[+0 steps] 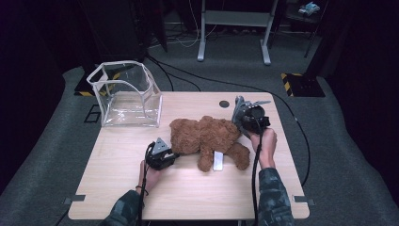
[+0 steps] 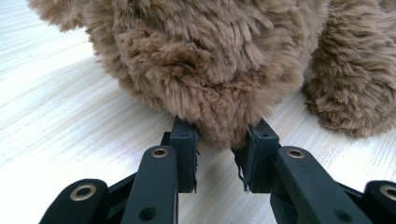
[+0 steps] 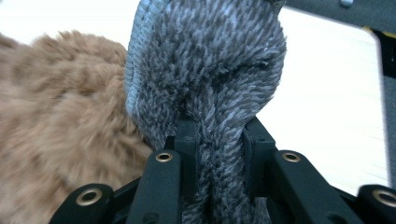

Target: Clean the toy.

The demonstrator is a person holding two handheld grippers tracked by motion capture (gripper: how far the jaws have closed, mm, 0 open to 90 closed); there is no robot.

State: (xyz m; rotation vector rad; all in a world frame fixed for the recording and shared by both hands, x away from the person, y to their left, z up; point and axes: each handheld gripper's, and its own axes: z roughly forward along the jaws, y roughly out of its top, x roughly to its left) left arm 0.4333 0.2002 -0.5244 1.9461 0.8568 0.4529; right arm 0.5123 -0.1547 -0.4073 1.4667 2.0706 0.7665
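A brown plush bear [image 1: 207, 136] lies on the wooden table [image 1: 188, 197], with a white tag [image 1: 218, 161] by its legs. At the bear's left end, my left gripper [image 1: 173, 155] lies low on the table. In the left gripper view this gripper [image 2: 219, 156] is shut on a tuft of the bear's fur [image 2: 210, 70]. My right gripper [image 1: 244, 117] is raised at the bear's right end. It is shut on a grey fuzzy cloth piece [image 1: 239, 109] with a stitched edge. The cloth [image 3: 210, 65] stands up between the right gripper's jaws [image 3: 218, 154], beside the brown fur [image 3: 60, 116].
A clear plastic box [image 1: 126, 94] stands open at the table's back left corner. A dark round hole [image 1: 224, 103] sits near the back edge. Cables run over the grey carpet behind the table, and a white desk frame [image 1: 234, 28] stands farther back.
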